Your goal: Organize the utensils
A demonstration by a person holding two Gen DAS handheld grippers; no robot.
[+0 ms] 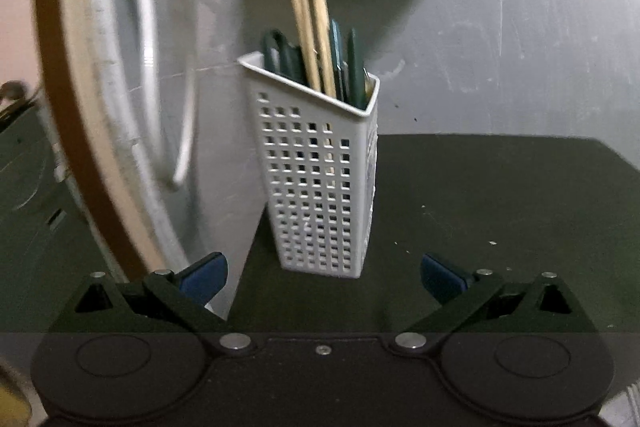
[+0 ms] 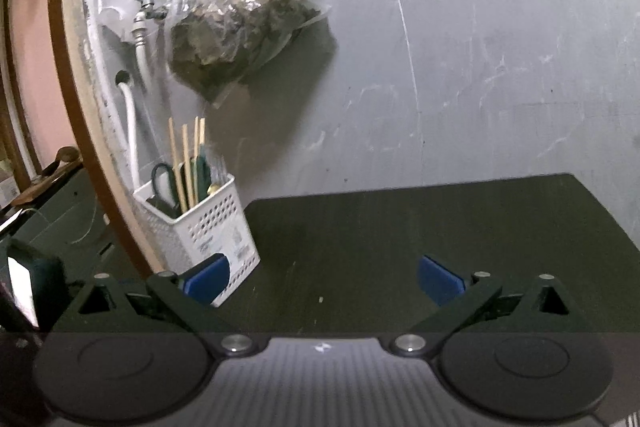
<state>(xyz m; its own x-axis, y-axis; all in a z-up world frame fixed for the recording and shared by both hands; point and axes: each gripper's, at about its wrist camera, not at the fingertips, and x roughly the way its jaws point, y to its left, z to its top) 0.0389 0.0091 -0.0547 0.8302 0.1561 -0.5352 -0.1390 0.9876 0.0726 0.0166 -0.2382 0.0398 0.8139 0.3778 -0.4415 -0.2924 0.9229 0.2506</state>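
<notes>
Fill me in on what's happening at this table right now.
Utensils are being tidied into a white perforated holder on the dark table. Wooden chopsticks, scissors and dark-handled utensils already stand in it. The left hand-held gripper and the right hand-held gripper are both open and empty.

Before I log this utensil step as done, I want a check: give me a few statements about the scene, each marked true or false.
1. The white basket stands upright on the dark table. True.
2. The chopsticks lie flat on the table. False: they stand in the basket.
3. The left gripper holds the basket. False: its jaws are open and empty, short of the basket.
4. Scissors are in the basket. True.
5. The right gripper is open and empty. True.
6. The plastic bag sits on the table. False: it hangs against the wall.
</notes>
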